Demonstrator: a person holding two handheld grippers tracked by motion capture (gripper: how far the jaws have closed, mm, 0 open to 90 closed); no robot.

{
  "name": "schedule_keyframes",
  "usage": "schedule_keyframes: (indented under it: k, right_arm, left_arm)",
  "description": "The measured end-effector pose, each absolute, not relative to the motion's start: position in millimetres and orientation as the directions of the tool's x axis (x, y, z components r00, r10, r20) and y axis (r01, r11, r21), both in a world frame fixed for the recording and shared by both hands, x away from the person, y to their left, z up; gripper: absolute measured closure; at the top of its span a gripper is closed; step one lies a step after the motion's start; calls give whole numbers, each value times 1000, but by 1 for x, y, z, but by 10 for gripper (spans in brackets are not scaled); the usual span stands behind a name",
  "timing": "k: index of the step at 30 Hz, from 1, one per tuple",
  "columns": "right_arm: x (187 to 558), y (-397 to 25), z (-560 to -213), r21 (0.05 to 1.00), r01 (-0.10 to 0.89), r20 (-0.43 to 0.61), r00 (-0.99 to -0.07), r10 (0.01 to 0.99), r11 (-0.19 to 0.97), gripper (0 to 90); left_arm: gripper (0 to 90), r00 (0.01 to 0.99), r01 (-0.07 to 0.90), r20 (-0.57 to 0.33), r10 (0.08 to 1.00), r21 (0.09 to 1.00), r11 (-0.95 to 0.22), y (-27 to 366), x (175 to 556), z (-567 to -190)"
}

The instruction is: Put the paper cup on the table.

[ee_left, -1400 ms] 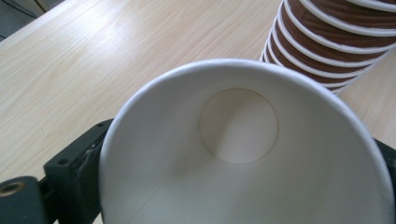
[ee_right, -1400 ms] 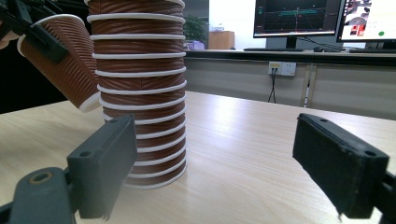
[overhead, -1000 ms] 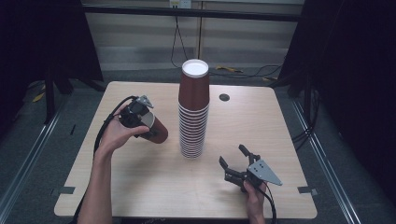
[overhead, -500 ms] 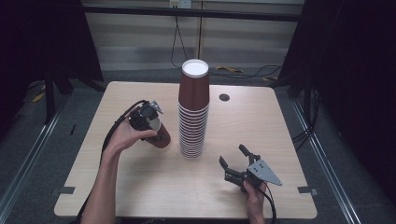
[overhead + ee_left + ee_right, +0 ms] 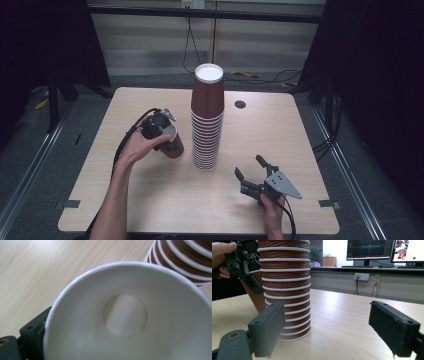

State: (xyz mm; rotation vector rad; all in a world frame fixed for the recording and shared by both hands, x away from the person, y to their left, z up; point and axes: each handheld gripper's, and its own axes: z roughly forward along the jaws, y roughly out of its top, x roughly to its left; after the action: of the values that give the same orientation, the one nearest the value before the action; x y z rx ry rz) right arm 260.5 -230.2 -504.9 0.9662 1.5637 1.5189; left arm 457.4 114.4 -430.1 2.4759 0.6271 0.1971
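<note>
The single cup (image 5: 171,141) is brown and ribbed outside with a white rolled rim and plain white inside; in the left gripper view (image 5: 130,315) its round base shows straight down the open mouth. It sits tilted, just left of the tall stack of cups (image 5: 206,120), its foot low near the tabletop (image 5: 150,195) and its mouth turned up toward the person's left hand. The left gripper (image 5: 159,126) has its jaws closed on the cup's rim; one black jaw shows outside the wall in the left gripper view. The left hand (image 5: 134,147) wraps the gripper from below, forearm stretched forward from the near edge. The stack stands upright, brown with white rims, bottom up. To the stack's right and nearer the person, the right gripper (image 5: 252,179) rests low, jaws spread wide and holding nothing, pointed toward the stack (image 5: 284,287).
</note>
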Motion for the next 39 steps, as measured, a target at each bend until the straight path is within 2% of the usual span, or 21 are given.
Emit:
schedule_keyframes:
  k: [9,13,15,25,33,35,36,37,39]
  right_arm:
    - [261,-230,-505,1000,22,-4,-443,896,16,136]
    - [261,-230,-505,1000,21,-4,-444,896,16,136]
    - [260,-230,-505,1000,21,-5,-444,896,16,136]
    - [260,-230,-505,1000,22,-4,-444,896,15,136]
    - [260,-230,-505,1000,22,-4,-444,896,15,136]
    - [260,-230,-505,1000,21,-4,-444,896,15,136]
    - [260,-230,-505,1000,21,-4,-444,896,16,136]
    - [260,-230,-505,1000,21,-5,-444,896,16,136]
    - [261,-230,-505,1000,21,-5,-444,896,16,136]
  left_arm:
    - [26,881,392,-2,473,563,-727,114,460,-437]
    - [105,886,382,5,464,561,-735,112,459,-443]
    - [102,887,373,15,461,566,-735,112,457,-444]
    - [125,874,410,-49,484,610,-679,123,455,-454]
    - [152,881,401,-51,470,608,-685,131,453,-462]
    - [153,859,438,-85,505,633,-638,132,450,-467]
    - [153,874,414,-65,482,619,-667,135,451,-467]
    - [154,858,440,-85,507,631,-639,134,449,-470]
    - [155,869,424,-74,488,619,-661,138,449,-472]
